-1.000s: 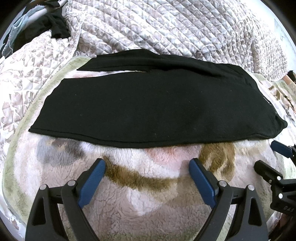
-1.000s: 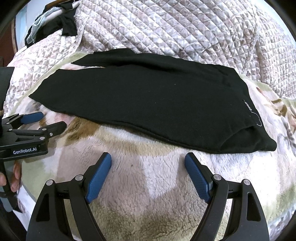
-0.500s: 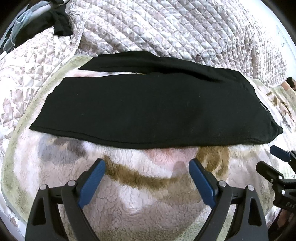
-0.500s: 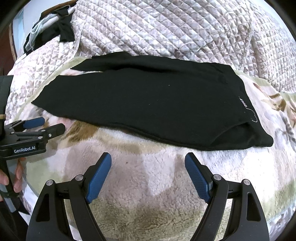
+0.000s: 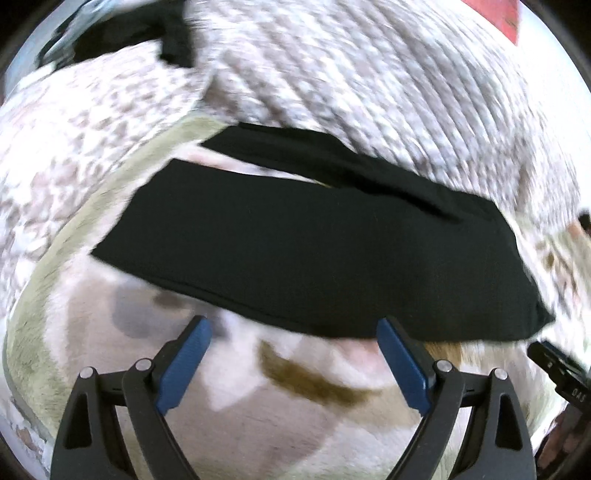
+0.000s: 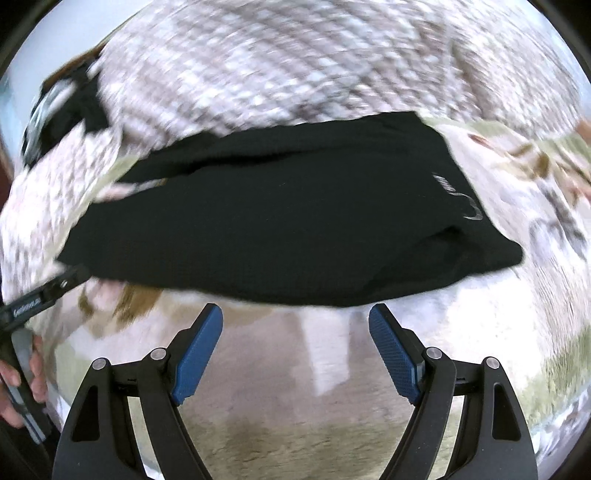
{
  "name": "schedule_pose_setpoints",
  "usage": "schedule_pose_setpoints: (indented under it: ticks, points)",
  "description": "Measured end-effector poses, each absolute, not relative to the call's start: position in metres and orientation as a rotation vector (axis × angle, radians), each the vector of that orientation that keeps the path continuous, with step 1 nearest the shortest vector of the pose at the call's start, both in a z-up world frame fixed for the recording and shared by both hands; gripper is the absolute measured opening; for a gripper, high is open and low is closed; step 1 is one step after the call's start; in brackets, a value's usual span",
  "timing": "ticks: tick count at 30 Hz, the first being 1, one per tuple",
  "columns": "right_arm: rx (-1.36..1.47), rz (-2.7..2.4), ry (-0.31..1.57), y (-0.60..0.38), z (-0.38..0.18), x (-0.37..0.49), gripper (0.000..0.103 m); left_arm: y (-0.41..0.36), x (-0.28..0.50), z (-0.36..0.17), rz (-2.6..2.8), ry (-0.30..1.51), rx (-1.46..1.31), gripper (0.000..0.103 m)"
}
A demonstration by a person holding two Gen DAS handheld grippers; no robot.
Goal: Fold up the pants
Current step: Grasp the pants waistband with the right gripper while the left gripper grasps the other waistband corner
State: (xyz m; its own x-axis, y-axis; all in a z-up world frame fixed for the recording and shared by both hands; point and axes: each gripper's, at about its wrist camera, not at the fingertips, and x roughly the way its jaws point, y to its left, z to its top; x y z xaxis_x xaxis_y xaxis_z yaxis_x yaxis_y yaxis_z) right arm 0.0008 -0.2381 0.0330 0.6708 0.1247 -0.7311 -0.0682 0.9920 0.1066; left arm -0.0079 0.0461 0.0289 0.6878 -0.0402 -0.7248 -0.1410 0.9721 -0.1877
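Observation:
Black pants (image 5: pixel 314 251) lie flat across a fleece blanket, one leg folded over the other, with the leg ends at the left and the waist at the right. They also show in the right wrist view (image 6: pixel 288 225), with a small white logo near the waist. My left gripper (image 5: pixel 293 332) is open and empty, its blue pads just short of the pants' near edge. My right gripper (image 6: pixel 295 317) is open and empty, right at the near edge by the waist end. Both views are motion-blurred.
A patterned fleece blanket (image 5: pixel 295 406) covers the bed under the pants. A quilted bedspread (image 5: pixel 351 74) rises behind them. A dark garment (image 5: pixel 147 33) lies at the far left. The right gripper's tip shows in the left wrist view (image 5: pixel 554 365).
Both grippers have moved forward toward the near edge of the pants, which now look larger and closer. Both stay open. The pants have not moved.

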Motion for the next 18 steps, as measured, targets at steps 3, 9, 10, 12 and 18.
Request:
schedule_pose_setpoints:
  ticks: [3,9,10,12,18]
  points:
    - [0.18,0.055,0.816,-0.261,0.036,0.003,0.081,0.069,-0.007,0.028,0.093,0.802,-0.323,0.093]
    - [0.492,0.022,0.825,-0.31,0.026,0.017,0.081,0.098,0.003,0.018,0.094,0.791,-0.492,0.093]
    - [0.505,0.023,0.818,-0.313,0.027,0.021,0.081,0.099,0.005,0.019,0.096,0.783,-0.494,0.093]
    - [0.535,0.013,0.814,-0.316,0.025,0.03,0.081,0.104,0.012,0.017,0.099,0.771,-0.52,0.093]
    - [0.656,-0.022,0.756,-0.341,0.023,0.046,0.053,0.127,0.027,0.014,0.117,0.715,-0.626,0.088]
